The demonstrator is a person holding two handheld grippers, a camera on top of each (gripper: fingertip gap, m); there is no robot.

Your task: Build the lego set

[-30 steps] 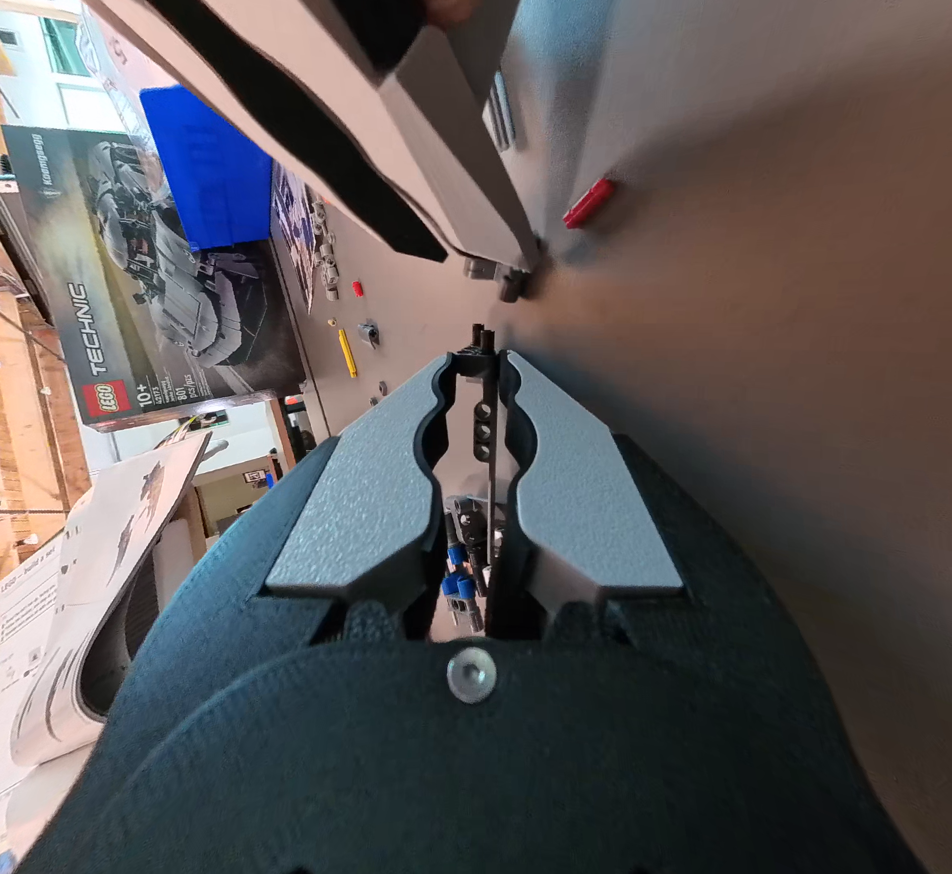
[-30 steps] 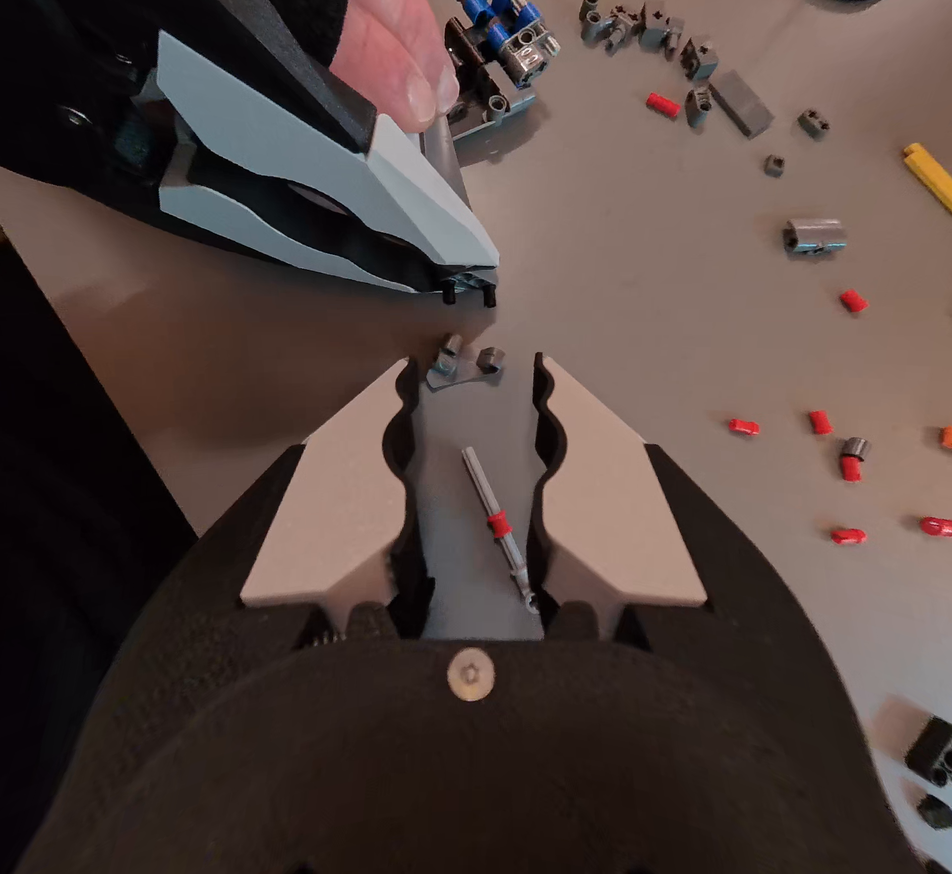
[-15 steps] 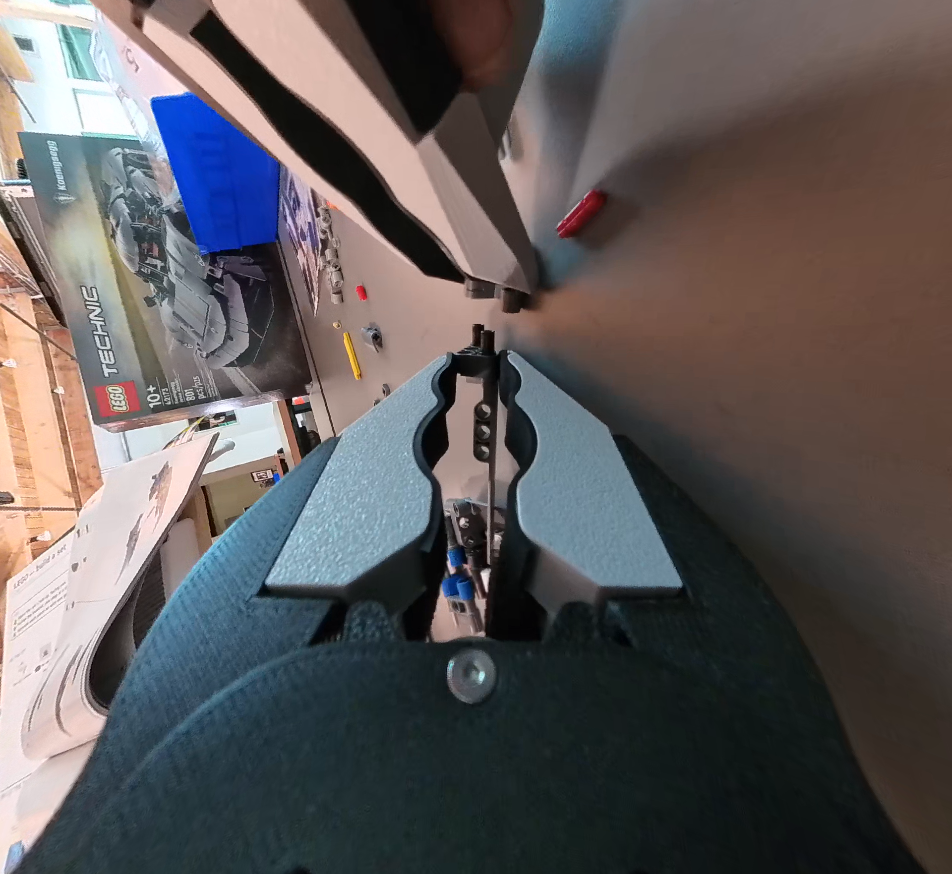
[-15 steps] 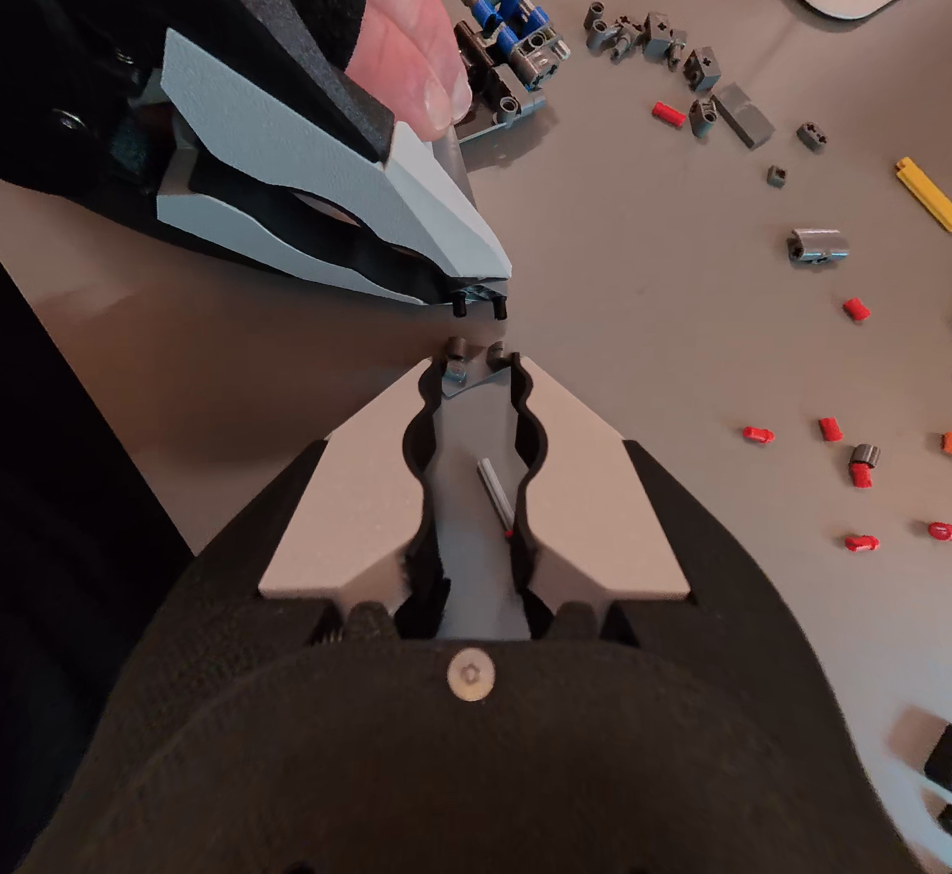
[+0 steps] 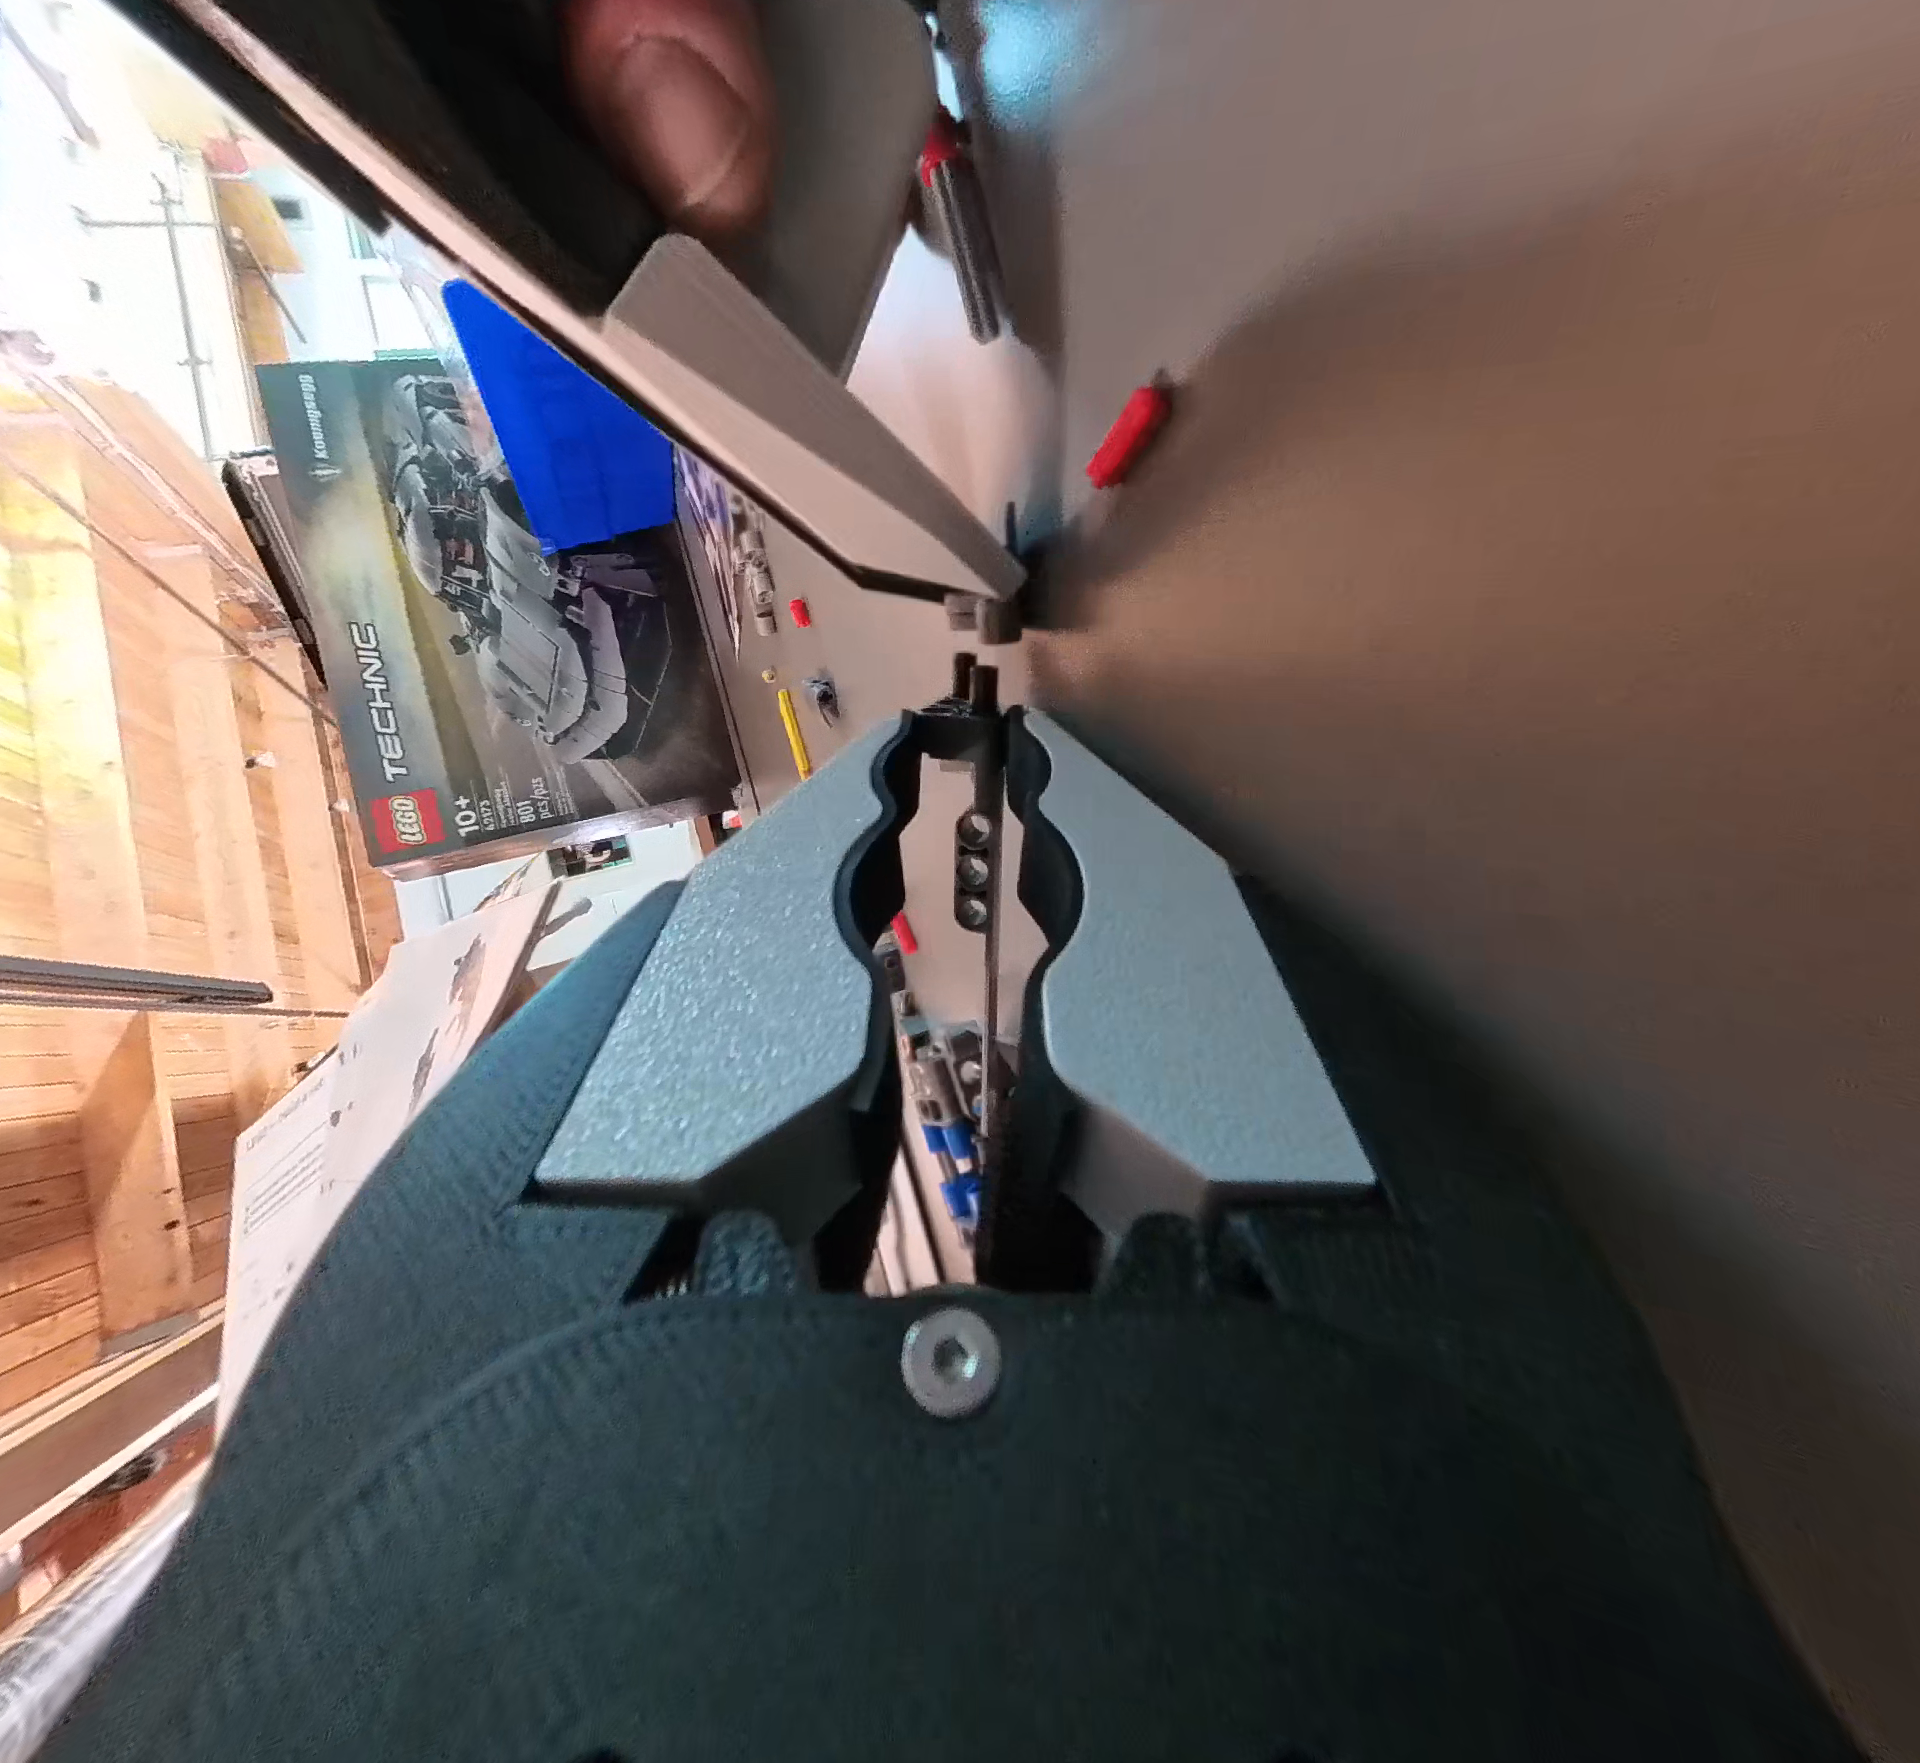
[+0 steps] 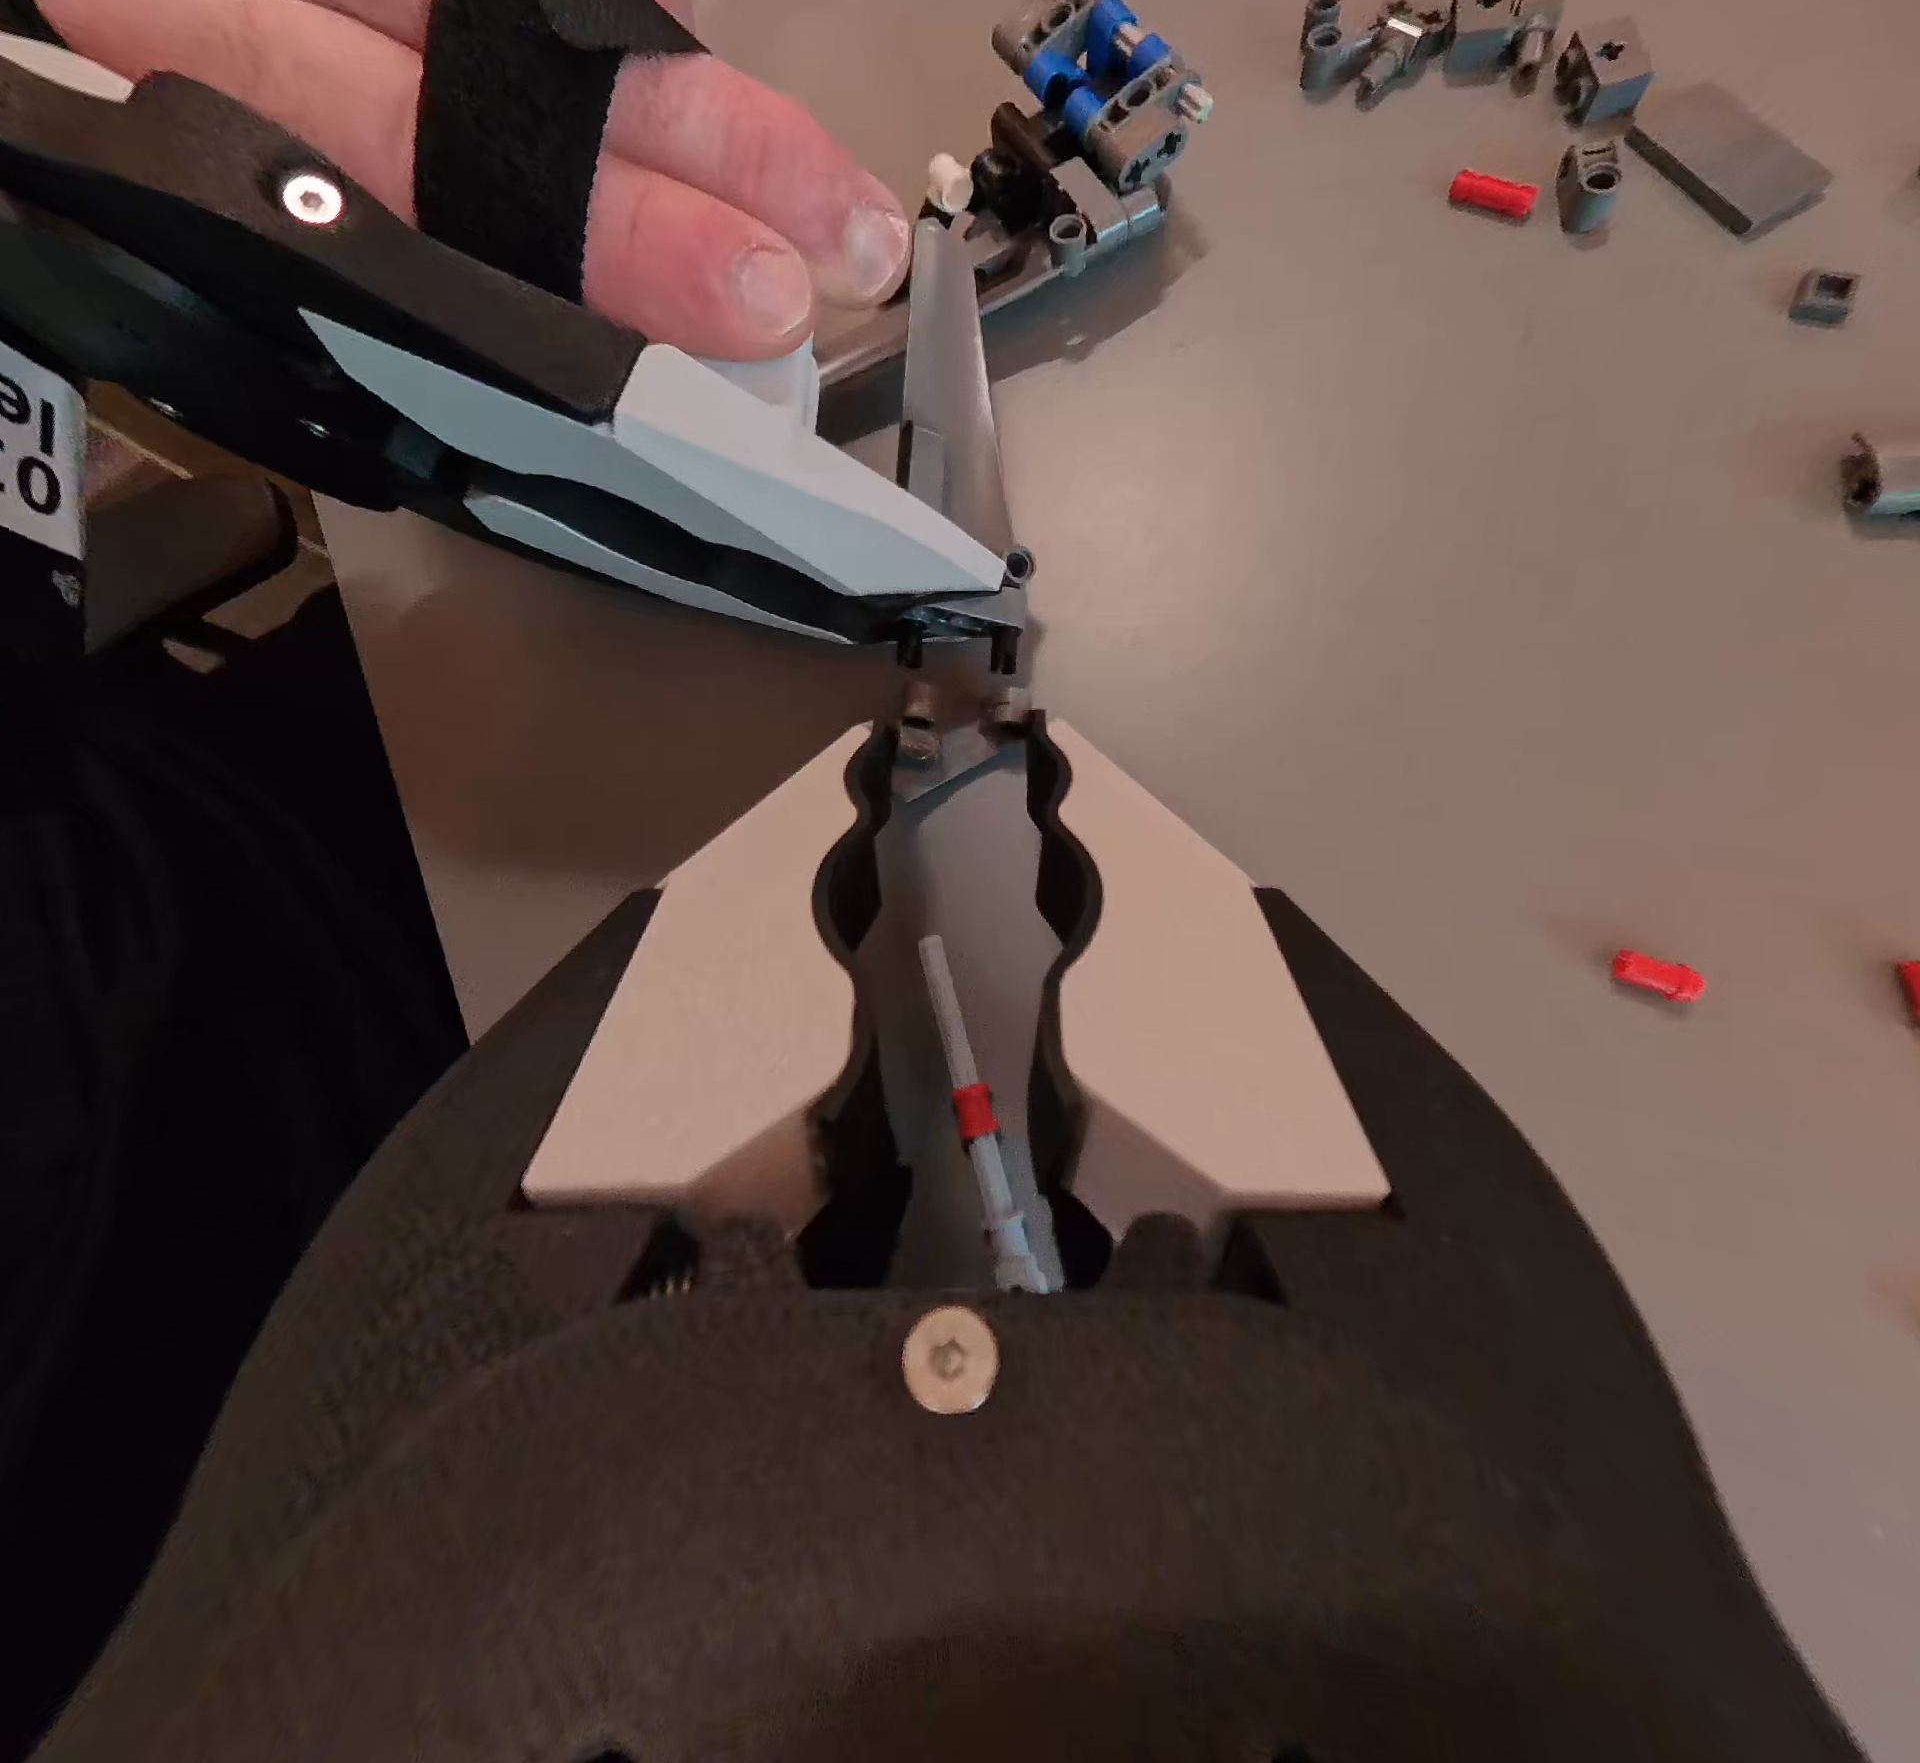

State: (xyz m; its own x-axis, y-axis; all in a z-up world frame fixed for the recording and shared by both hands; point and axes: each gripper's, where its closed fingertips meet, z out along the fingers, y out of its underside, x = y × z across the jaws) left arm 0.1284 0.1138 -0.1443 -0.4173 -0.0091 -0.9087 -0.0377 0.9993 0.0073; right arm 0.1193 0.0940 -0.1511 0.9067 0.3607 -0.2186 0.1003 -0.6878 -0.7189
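- Since half a second before, the right gripper (image 6: pixel 961 737) had been narrowed onto the small grey piece (image 6: pixel 940 745), lifted off the counter (image 6: pixel 1455 674).
- Its fingers (image 6: pixel 727 965) were nearly closed on that piece.
- The left gripper (image 5: pixel 961 726) was clamped on a black pinned part (image 5: pixel 977 840), just beyond the grey piece.

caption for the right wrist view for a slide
Right gripper and left gripper bring two small grey pieces tip to tip above the table.

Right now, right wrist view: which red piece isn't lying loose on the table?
The red bush threaded on the light grey axle seen between the right claw's fingers. The other red pieces, like the pin farther right, lie bare on the table.
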